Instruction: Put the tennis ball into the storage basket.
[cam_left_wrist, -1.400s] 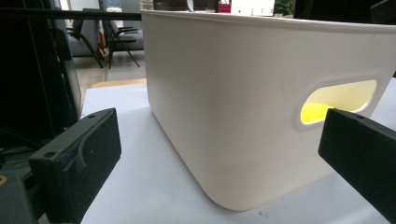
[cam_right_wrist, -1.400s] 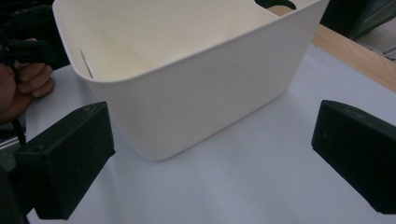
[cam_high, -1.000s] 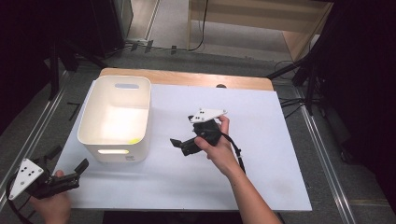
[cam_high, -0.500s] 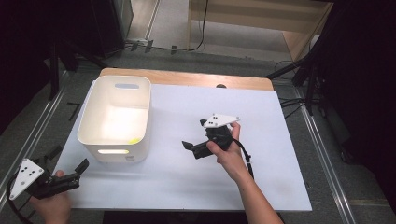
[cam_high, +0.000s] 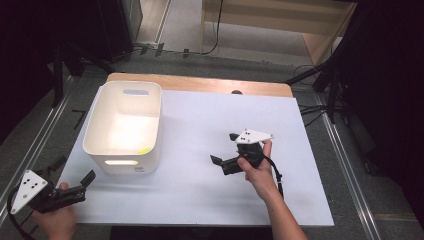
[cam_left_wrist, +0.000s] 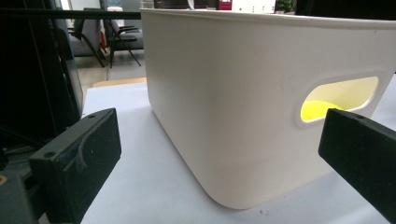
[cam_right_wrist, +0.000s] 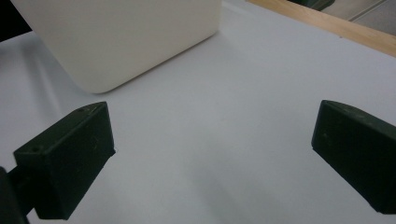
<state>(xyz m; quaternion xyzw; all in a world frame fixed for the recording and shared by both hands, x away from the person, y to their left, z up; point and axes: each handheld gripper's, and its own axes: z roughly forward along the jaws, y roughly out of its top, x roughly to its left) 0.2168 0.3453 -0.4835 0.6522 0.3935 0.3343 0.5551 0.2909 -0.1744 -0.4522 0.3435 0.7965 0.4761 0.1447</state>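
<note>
Both grippers are empty here, and the white bin (cam_high: 125, 127) sits on the left half of the tabletop (cam_high: 200, 190), upright, with something yellow lying on its floor and glowing through the handle slot. That yellow item is too hidden to name.

The left gripper (cam_high: 82, 182) waits at the near left corner of the tabletop, just short of the bin's near wall, jaws spread wide. Its own view looks straight at the bin's rounded corner (cam_left_wrist: 224, 116), with the handle slot and the yellow thing (cam_left_wrist: 322, 105) just inside the far jaw.

The right gripper (cam_high: 225, 150) hangs over bare white tabletop right of centre, well apart from the bin, jaws wide too and pointing toward it. In its own view the bin's corner (cam_right_wrist: 121, 42) sits up at the top, nothing between the jaws but tabletop.

My read: this looks like a pause between steps, hands clear, the bin already loaded. If the bin is next, the left gripper needs a short push forward to straddle the wall at the handle slot, then close on the rim; thin plastic, so a square bite matters.
</note>
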